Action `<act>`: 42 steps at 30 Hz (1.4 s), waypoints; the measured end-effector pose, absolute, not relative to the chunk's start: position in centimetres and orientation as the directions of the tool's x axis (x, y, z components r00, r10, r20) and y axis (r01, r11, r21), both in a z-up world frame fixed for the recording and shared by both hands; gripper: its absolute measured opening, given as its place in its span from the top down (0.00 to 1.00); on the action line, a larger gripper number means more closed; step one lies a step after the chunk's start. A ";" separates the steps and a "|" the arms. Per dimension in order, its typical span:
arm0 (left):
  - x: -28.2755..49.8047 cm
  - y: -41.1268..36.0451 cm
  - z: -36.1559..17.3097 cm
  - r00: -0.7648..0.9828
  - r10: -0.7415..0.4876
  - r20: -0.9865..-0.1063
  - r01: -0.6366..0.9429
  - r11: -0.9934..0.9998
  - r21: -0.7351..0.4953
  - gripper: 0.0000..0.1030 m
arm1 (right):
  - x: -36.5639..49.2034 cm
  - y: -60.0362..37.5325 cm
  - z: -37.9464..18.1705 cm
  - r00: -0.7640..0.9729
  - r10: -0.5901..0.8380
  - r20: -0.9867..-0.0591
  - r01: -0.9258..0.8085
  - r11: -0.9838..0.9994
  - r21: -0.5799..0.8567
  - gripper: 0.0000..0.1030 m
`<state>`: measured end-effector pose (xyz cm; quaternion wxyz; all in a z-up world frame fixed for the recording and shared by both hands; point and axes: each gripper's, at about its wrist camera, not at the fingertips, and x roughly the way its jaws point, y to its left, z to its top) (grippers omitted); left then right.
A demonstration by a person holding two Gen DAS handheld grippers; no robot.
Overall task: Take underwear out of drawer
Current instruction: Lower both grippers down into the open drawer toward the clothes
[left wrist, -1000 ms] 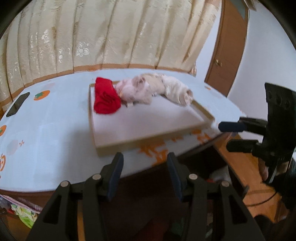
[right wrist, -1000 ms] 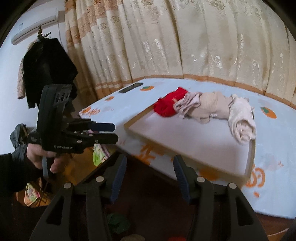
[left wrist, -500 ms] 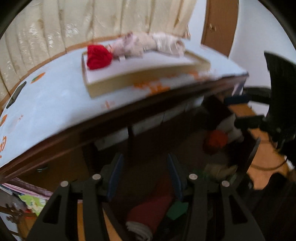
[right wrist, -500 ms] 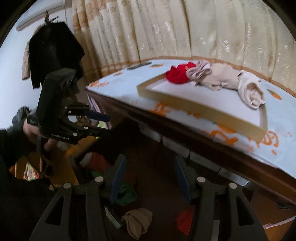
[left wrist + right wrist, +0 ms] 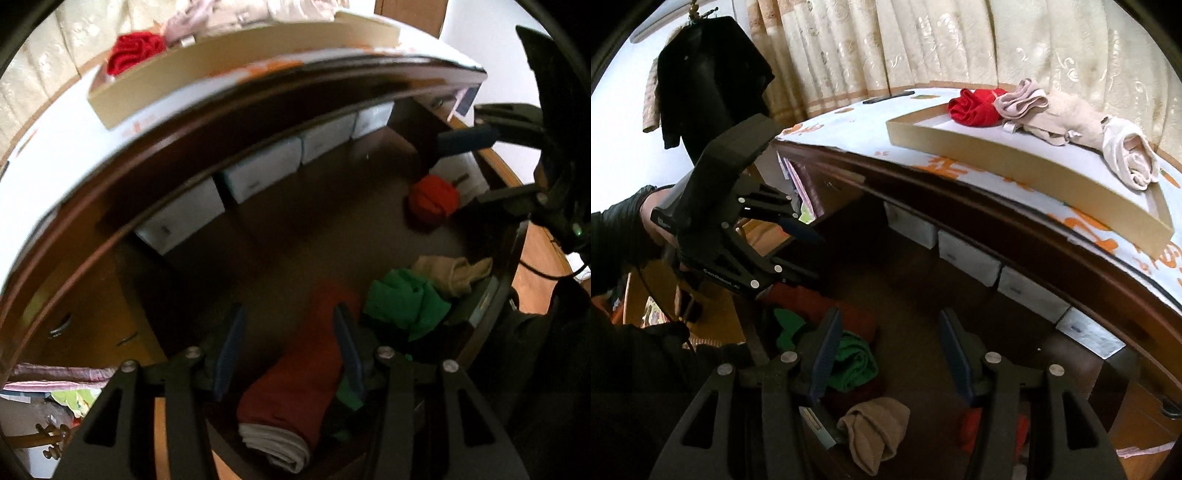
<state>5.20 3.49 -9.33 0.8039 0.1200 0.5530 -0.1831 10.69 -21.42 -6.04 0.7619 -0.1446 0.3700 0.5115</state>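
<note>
The open drawer (image 5: 280, 236) under the table holds rolled underwear: a dark red roll (image 5: 299, 373), a green piece (image 5: 402, 299), a beige piece (image 5: 454, 273) and a red-orange bundle (image 5: 434, 199). My left gripper (image 5: 288, 325) is open, low over the dark red roll, jaws to either side of its far end. My right gripper (image 5: 886, 332) is open above the drawer, with the green piece (image 5: 853, 365) by its left finger and the beige roll (image 5: 875, 428) below. It also shows in the left wrist view (image 5: 480, 166).
A shallow cardboard tray (image 5: 1015, 162) on the table top holds red (image 5: 975, 107), pink and cream underwear (image 5: 1130, 158). White boxes (image 5: 258, 173) line the drawer's back. The table edge (image 5: 221, 110) overhangs the drawer. A dark coat (image 5: 709, 81) hangs at the left.
Both grippers have dropped from above the table top down into the open drawer. The left gripper now straddles the dark red roll. Both stay open.
</note>
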 end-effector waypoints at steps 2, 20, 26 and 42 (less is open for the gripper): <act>5.4 3.5 -10.0 0.282 -0.166 -0.945 0.431 0.902 -0.030 0.53 | 10.8 -21.3 -6.3 0.193 0.672 -0.715 -0.887 0.431 0.165 0.46; 6.2 2.1 -14.6 0.017 -0.111 -0.994 0.491 0.867 -0.088 0.53 | 11.8 -20.5 -8.3 0.144 0.659 -0.738 -0.889 0.414 0.195 0.45; 6.9 1.9 -15.5 -0.042 -0.118 -0.992 0.482 0.868 -0.124 0.52 | 12.0 -20.3 -8.5 0.139 0.655 -0.742 -0.889 0.412 0.198 0.45; 6.5 3.7 -12.4 0.105 -0.243 -0.964 0.439 0.881 -0.174 0.81 | 11.9 -19.6 -8.6 0.129 0.634 -0.762 -0.899 0.399 0.180 0.45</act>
